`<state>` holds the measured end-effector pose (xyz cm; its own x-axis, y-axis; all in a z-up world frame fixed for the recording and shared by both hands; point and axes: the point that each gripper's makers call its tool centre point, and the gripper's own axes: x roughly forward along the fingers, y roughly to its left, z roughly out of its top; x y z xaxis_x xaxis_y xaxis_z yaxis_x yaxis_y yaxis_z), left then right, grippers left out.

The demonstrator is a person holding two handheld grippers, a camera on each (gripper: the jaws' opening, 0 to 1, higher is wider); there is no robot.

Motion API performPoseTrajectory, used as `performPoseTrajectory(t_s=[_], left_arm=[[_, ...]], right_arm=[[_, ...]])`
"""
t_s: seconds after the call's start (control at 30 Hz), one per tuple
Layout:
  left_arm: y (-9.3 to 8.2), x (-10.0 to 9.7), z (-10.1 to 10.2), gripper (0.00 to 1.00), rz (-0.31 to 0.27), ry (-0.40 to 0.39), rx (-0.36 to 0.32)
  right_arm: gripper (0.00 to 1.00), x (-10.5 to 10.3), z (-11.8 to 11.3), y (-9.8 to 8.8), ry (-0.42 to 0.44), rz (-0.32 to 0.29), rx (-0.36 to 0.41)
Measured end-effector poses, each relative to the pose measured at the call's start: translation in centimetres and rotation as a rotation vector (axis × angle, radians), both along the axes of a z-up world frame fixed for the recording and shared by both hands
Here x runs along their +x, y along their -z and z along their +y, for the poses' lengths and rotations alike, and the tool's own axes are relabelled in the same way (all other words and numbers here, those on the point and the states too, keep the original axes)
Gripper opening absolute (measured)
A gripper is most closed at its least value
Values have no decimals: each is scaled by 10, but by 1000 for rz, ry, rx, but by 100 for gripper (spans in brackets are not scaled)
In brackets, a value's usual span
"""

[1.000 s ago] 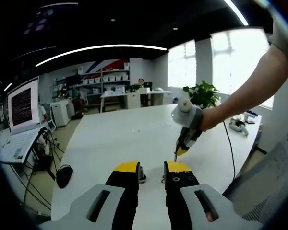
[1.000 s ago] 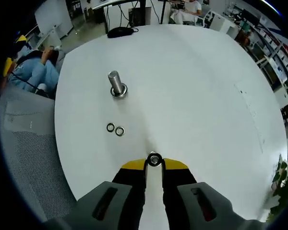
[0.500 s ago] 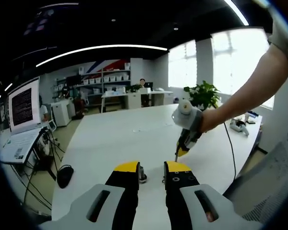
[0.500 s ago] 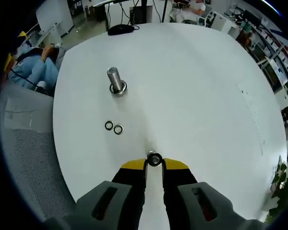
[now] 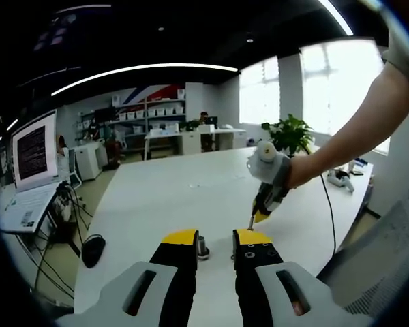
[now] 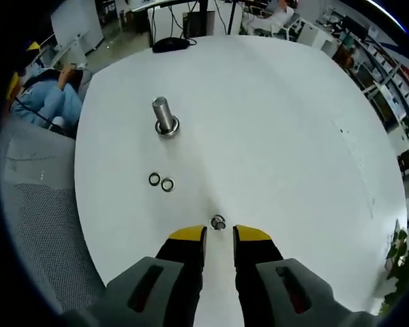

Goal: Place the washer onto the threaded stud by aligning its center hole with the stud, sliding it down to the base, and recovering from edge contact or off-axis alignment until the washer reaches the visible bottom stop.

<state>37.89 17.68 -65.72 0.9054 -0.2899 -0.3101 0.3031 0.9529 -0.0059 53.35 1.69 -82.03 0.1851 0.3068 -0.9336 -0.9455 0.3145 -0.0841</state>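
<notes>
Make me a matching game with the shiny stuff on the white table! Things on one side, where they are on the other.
Things:
1. threaded stud
2. pair of washers
3. single washer
4. black mouse

Places:
A. lying side by side, between the stud and the gripper
B. at the table's far edge
C. standing upright
D. just ahead of the right gripper

Pairs: 1-C, 2-A, 3-D, 4-B

- No text, label, brand, number or sign is reading clearly anywhere in either view.
- The monitor (image 5: 33, 150) at nine o'clock in the left gripper view is showing lines of light text on a dark window, but they are blurring too small to make out.
</notes>
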Motion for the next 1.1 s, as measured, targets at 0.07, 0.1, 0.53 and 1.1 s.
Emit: performPoseTrajectory(t_s=[0.07, 0.1, 0.53, 1.1], left_arm=[[0, 0, 0, 18, -1, 1, 0], [0, 0, 0, 18, -2, 1, 0], [-4, -1, -1, 18, -16, 5, -8], [-6, -1, 0, 18, -26, 3, -22]], right_arm=[[17, -1, -1, 0, -1, -3, -2], [17, -3, -2, -1, 2, -2, -1], [18, -10, -5, -1, 38, 2, 15], [18, -44, 0, 23, 15, 48, -18]])
